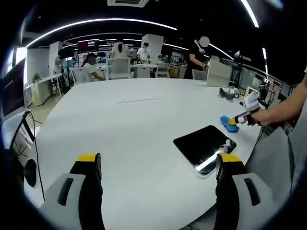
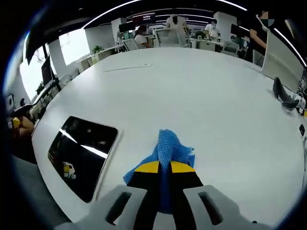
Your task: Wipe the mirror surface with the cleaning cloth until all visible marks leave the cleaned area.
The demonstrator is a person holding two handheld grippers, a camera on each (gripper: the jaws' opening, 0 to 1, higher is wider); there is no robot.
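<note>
right claw (image 2: 160, 168) clamped on blue cleaning cloth (image 2: 165, 148), cloth touching white desk (image 2: 201, 96). mirror (image 2: 84, 153) left of that claw, apart from cloth. left claw (image 1: 158, 165) spread wide, empty, mirror just ahead-right. wiping judged not yet begun; whole surface left.

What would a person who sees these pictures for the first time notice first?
Most striking is the bright blue cleaning cloth, pinched in the shut jaws of the right gripper and lying bunched on the white table. Beside it, near the table's edge, lies the dark mirror, flat and reflecting ceiling lights. In the left gripper view, the left gripper has its jaws wide apart above the table, holding nothing.
</note>
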